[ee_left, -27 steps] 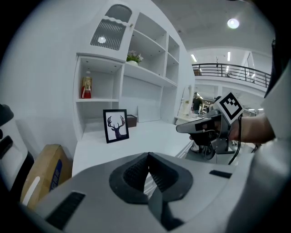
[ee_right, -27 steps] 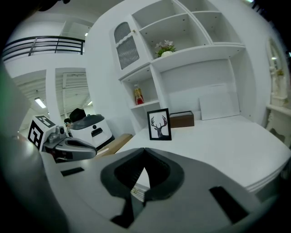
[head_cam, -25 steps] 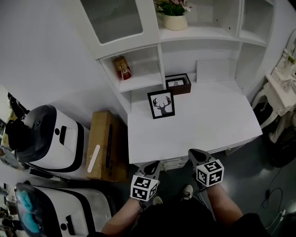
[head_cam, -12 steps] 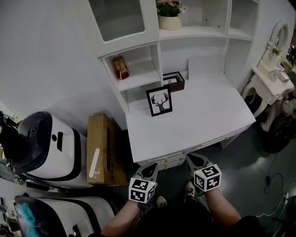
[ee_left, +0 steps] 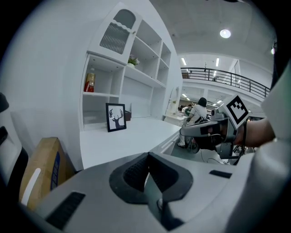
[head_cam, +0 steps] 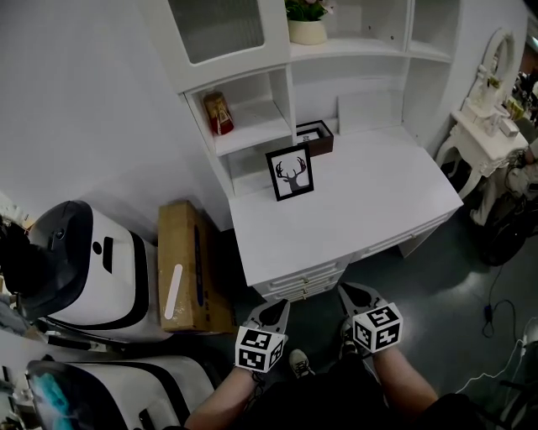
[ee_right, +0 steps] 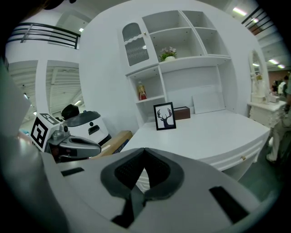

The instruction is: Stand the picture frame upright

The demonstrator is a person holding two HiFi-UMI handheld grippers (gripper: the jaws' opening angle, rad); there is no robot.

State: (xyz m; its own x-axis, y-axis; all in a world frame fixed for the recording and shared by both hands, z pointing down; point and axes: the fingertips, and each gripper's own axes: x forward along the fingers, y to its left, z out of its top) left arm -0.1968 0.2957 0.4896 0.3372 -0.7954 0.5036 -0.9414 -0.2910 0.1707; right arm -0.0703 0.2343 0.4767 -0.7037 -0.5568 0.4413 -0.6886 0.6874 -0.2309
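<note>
A black picture frame with a deer silhouette (head_cam: 292, 172) stands upright at the back left of the white desk (head_cam: 353, 210); it also shows in the left gripper view (ee_left: 116, 117) and the right gripper view (ee_right: 165, 116). My left gripper (head_cam: 276, 310) and right gripper (head_cam: 353, 296) are held low in front of the desk's front edge, well away from the frame. Both are shut, with nothing between their jaws.
A dark brown box (head_cam: 315, 138) sits behind the frame. The white shelf unit holds a red bottle (head_cam: 218, 112) and a potted plant (head_cam: 306, 25). A cardboard box (head_cam: 189, 267) and white machines (head_cam: 101, 269) stand left of the desk. A white side table (head_cam: 492, 126) is at right.
The head camera has pulled back from the desk, so the desk and frame sit farther from both grippers. The frame stays upright and both grippers stay shut.
</note>
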